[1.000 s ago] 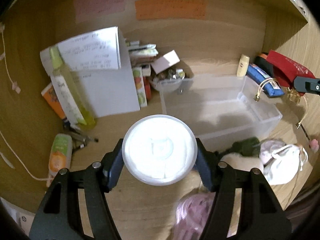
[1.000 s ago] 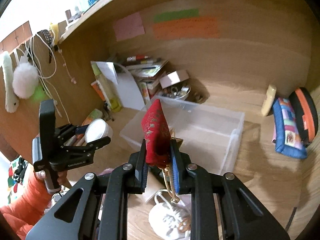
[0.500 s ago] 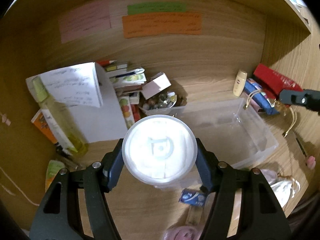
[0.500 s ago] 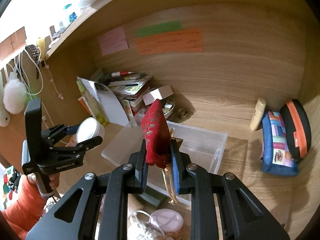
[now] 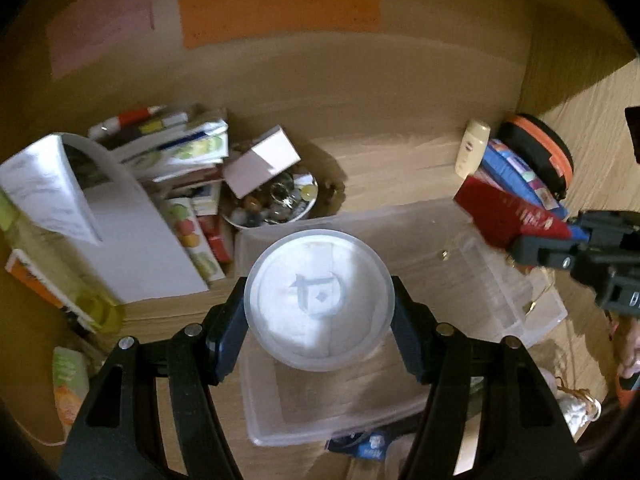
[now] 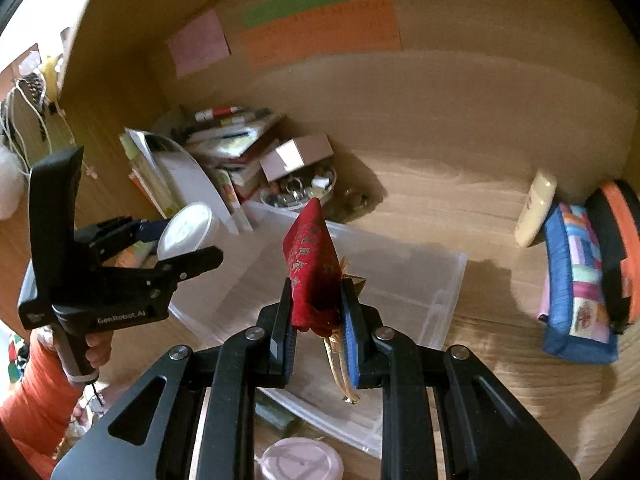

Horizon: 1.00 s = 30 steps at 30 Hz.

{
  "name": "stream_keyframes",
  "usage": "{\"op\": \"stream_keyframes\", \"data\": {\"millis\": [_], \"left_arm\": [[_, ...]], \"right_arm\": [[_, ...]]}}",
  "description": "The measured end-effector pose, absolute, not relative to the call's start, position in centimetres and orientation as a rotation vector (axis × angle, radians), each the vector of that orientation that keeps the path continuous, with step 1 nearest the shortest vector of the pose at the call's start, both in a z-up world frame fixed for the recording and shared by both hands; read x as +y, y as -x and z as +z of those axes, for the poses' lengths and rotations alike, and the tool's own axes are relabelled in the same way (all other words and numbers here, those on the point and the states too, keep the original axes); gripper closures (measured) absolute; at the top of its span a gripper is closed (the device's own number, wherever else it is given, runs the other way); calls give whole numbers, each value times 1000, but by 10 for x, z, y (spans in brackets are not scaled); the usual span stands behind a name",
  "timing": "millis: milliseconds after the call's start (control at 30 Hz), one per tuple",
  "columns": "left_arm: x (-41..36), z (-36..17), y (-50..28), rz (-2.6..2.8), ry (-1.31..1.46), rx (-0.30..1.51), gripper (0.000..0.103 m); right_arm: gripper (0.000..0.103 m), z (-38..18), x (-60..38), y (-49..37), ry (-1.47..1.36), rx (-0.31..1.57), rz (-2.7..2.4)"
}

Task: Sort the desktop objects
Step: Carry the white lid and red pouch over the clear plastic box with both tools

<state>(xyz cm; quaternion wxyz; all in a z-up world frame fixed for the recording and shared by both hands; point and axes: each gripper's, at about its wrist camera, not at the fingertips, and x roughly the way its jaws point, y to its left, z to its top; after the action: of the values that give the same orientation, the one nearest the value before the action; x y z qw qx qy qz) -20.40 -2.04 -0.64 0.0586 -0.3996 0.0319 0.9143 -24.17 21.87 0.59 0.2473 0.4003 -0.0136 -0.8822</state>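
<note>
My left gripper is shut on a round white lidded jar and holds it above the clear plastic bin. The jar also shows in the right wrist view, over the bin's left end. My right gripper is shut on a red embroidered pouch with a gold cord hanging below it, held above the bin. In the left wrist view the pouch hangs at the bin's right rim.
A stack of books and papers, a bowl of trinkets and a yellow bottle stand at back left. A blue case, an orange-black case and a cream tube lie right. A pink lid lies near.
Both grippers have moved forward over the clear bin. The jar now hangs above the bin's left part and the pouch above its middle. Both grips are unchanged.
</note>
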Motion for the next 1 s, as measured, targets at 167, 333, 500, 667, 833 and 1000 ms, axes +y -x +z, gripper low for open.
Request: {"op": "stream_keyframes", "data": {"millis": [167,333,500,667,833,1000], "left_arm": [[-14,-25,218,2691,1313,119,38],[-12,-43,227,2623,1411,159,38],[-5,-50,234,2599,1445,187,38],[7,-60,240,2570,1480,240,38],[14,-68,245,2563,1516,280,38],[16,-69,244,2570,1517,303,38]], "right_arm": [[85,-20,220,254,-1164,-38,-2376],[85,-39,222,265,-1249,-34,-2337],[85,-43,214,269,-1271,54,-2348],[85,-48,201,271,-1316,209,-2357],[82,-53,191,274,-1354,297,-2347],[81,-59,186,275,-1395,326,-2354]]}}
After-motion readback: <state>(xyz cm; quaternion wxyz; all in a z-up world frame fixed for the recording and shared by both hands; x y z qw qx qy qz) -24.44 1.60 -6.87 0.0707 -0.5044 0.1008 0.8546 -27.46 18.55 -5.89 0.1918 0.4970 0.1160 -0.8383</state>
